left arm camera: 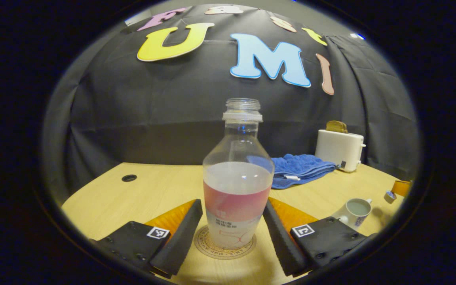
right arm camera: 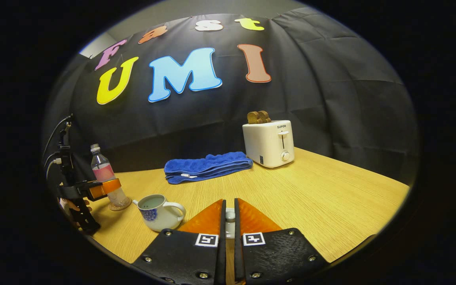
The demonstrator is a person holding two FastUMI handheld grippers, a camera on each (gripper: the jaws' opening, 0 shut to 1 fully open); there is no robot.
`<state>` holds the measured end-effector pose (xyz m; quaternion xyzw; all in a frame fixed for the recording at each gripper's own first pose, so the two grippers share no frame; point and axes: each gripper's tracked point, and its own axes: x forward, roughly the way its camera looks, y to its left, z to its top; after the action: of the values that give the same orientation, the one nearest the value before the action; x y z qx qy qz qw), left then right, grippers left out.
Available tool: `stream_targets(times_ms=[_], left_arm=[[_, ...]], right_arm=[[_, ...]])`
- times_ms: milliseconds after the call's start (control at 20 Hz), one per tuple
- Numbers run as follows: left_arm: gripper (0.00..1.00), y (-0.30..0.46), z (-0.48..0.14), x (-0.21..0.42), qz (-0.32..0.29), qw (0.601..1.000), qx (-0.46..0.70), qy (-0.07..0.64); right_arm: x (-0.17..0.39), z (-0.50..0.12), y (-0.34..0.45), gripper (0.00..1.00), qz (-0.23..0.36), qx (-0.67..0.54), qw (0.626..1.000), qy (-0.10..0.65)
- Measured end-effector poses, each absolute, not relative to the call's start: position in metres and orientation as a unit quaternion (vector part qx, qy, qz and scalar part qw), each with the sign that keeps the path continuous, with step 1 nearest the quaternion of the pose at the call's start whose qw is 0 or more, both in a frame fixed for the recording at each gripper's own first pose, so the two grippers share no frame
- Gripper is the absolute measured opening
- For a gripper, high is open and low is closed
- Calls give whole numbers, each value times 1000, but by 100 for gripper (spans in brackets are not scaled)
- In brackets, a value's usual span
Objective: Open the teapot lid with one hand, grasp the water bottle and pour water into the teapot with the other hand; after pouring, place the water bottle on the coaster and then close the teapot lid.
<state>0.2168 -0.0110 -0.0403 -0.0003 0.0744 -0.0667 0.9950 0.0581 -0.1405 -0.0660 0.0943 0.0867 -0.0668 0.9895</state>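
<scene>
Pale wooden table [right arm camera: 331, 186], black-draped booth; left gripper [left arm camera: 234, 233] released around capless clear water bottle [left arm camera: 238, 178] on round coaster [left arm camera: 202, 241]; right gripper [right arm camera: 228, 215] clenched on small white lid [right arm camera: 230, 215] beside open white teapot [right arm camera: 158, 211]

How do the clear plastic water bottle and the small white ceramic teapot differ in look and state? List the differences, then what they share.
1. The clear plastic water bottle is tall and see-through; the small white ceramic teapot is squat, opaque, with a handle.
2. The bottle stands on a round coaster; the teapot sits on the bare wooden table.
3. The left gripper brackets the bottle, open; no gripper surrounds the teapot.

Both stand upright, uncovered, holding liquid.
</scene>
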Motion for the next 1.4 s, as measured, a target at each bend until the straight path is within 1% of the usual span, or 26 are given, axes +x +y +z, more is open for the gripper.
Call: stream_targets(times_ms=[100,300,550,900,1200,1400], left_arm=[[100,-15,-32,211,-76,995,-18,69],[99,-15,-30,198,-75,994,-16,75],[100,-11,-34,167,-79,993,-13,81],[100,9,-32,124,-79,994,-16,77],[100,36,-27,103,-66,994,-50,69],[100,53,-25,94,-52,996,-39,61]], right_arm=[[58,-66,-141,8,-67,94,990,87],[59,-65,-135,8,-58,94,990,86],[64,-51,-123,8,-45,77,993,74],[78,-35,-83,8,-9,66,995,70],[99,-21,-44,8,20,35,997,67],[112,-25,-20,8,41,32,996,77]])
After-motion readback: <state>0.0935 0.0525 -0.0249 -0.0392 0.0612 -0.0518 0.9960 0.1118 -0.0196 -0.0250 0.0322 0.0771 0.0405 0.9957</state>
